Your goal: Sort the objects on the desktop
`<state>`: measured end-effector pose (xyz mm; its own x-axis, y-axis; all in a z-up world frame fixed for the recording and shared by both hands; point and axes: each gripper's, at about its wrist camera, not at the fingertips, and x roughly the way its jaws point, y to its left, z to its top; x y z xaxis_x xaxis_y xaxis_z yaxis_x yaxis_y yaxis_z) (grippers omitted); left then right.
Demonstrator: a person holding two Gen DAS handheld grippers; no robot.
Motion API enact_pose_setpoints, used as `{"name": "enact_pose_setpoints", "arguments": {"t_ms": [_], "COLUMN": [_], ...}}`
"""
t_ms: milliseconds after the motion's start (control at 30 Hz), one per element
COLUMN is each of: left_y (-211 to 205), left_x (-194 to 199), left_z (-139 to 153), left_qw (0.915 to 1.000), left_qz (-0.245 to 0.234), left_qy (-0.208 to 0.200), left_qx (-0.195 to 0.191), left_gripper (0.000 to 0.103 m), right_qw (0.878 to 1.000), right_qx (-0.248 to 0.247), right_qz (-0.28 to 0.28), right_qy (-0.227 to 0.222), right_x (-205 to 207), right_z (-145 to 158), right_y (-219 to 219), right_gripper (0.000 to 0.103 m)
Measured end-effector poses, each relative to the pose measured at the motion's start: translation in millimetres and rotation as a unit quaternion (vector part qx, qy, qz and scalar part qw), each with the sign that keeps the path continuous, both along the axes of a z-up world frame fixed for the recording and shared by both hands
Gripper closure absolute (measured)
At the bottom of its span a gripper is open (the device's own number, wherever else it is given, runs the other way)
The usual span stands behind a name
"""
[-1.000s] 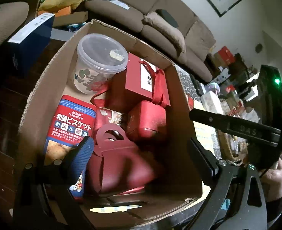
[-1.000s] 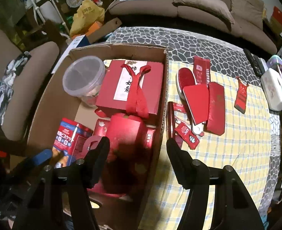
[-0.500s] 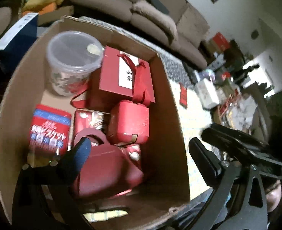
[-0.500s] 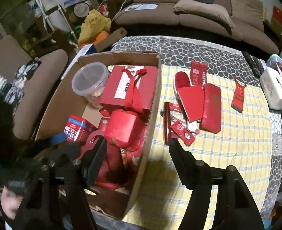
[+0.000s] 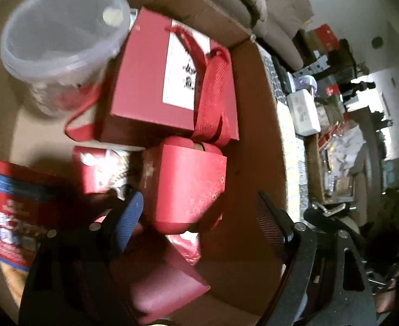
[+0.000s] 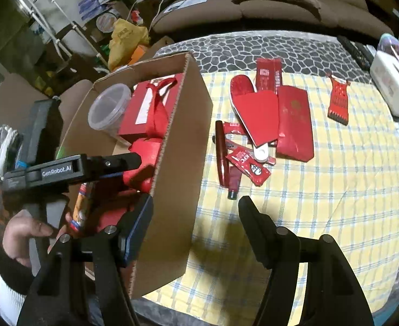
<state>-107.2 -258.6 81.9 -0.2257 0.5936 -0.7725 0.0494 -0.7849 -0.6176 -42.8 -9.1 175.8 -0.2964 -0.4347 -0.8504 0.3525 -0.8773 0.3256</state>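
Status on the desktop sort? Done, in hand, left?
Done: cardboard box already holds the ribboned red gift box, clear plastic tub and small red boxes. In hand: nothing; left gripper is closing over a small red box, right gripper is open. Left: red packets and sachets on the yellow tablecloth.

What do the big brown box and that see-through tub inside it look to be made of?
The box looks like corrugated cardboard: matte brown, with a wavy fluted cut edge. The tub appears to be thin translucent plastic, slightly glossy, with contents showing faintly through its wall and a rolled rim.
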Motion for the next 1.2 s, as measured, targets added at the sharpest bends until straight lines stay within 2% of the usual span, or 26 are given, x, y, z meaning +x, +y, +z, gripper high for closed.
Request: {"name": "enact_pose_setpoints", "arguments": {"t_ms": [167,267,533,700,933,1067,1200], "left_y": [2.0,7.2,8.2,10.1,10.5,14.6,22.7], "left_x": [-5.7,-9.7,-12.4,1.9,30.0,47.8,65.3], "left_z": [-13.1,-17.5,-20.0,7.6,40.2,56.4,75.8], "left_qw": [0.9996,0.9985,0.9991,1.0000,0.9973,0.9950,0.9898], "left_qz": [0.002,-0.006,-0.005,-0.006,-0.011,-0.010,-0.013], "left_qy": [-0.021,-0.035,-0.038,0.002,0.045,0.068,0.100], "left_qx": [0.016,0.042,0.018,-0.003,-0.058,-0.073,-0.101], "left_gripper": [0.023,0.033,0.031,0.019,0.012,0.010,0.005], "right_qw": [1.000,1.000,1.000,1.000,1.000,1.000,1.000], "right_qx": [-0.013,-0.018,-0.015,-0.006,0.000,0.008,0.014], "right_qz": [-0.003,-0.005,-0.003,0.003,0.002,-0.001,-0.002], "right_qy": [-0.011,-0.016,-0.014,-0.005,0.007,0.012,0.014], "right_x": [-3.9,-5.6,-4.8,-0.7,4.5,7.4,11.5], "right_z": [-8.6,-13.0,-14.1,-9.5,-0.1,2.3,2.9], "right_y": [8.3,10.0,12.4,9.5,5.4,6.5,8.1], "right_gripper": [0.035,0.035,0.035,0.035,0.035,0.035,0.035]}}
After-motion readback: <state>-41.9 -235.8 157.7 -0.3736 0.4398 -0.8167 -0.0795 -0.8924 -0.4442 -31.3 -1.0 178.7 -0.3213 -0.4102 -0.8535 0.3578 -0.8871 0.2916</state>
